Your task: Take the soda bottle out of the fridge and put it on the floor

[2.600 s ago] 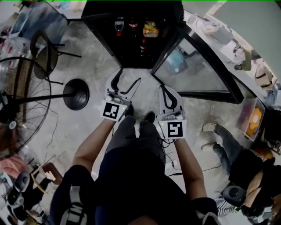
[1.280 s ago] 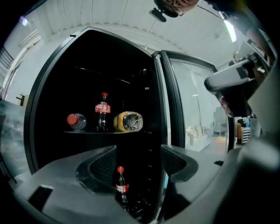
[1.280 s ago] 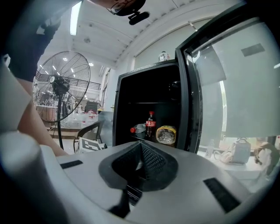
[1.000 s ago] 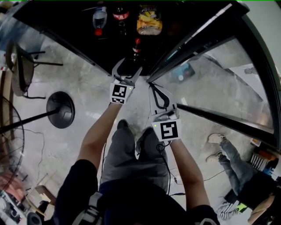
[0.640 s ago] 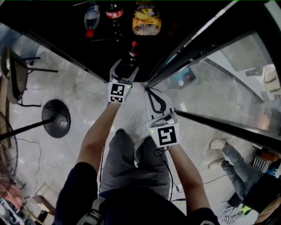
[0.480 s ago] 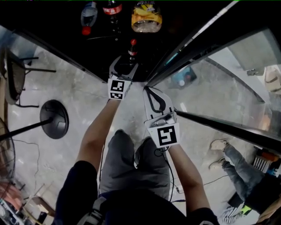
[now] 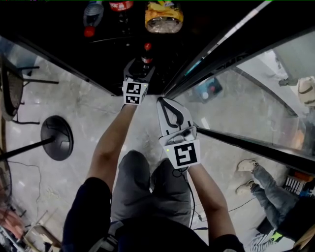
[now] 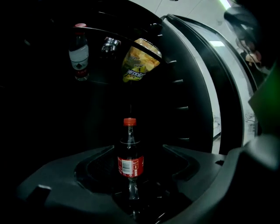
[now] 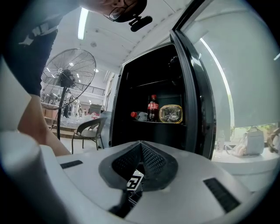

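Observation:
The soda bottle (image 8: pixel 130 161), dark with a red cap and red label, stands upright on the lower shelf of the black fridge (image 7: pixel 74 44). In the head view only its red cap and neck (image 7: pixel 146 50) show, just past my left gripper (image 7: pixel 140 65). My left gripper (image 8: pixel 136 149) reaches into the fridge. Its jaws are opening, with the bottle in the gap between them and the pads not touching it. My right gripper (image 7: pixel 161 101) hangs outside the fridge by the door edge, jaws shut and empty; its tips meet (image 9: pixel 140 142).
The upper shelf holds a water bottle (image 8: pixel 79 52), another cola bottle (image 7: pixel 120 6) and a yellow snack container (image 8: pixel 140 61). The glass fridge door (image 7: pixel 256 98) stands open to the right. A fan base (image 7: pixel 56 138) and chair (image 7: pixel 12 83) stand left. A person's legs (image 7: pixel 261 182) are at right.
My left gripper has moved forward into the fridge until its jaws flank the soda bottle. The right gripper has moved forward less, staying outside by the door edge.

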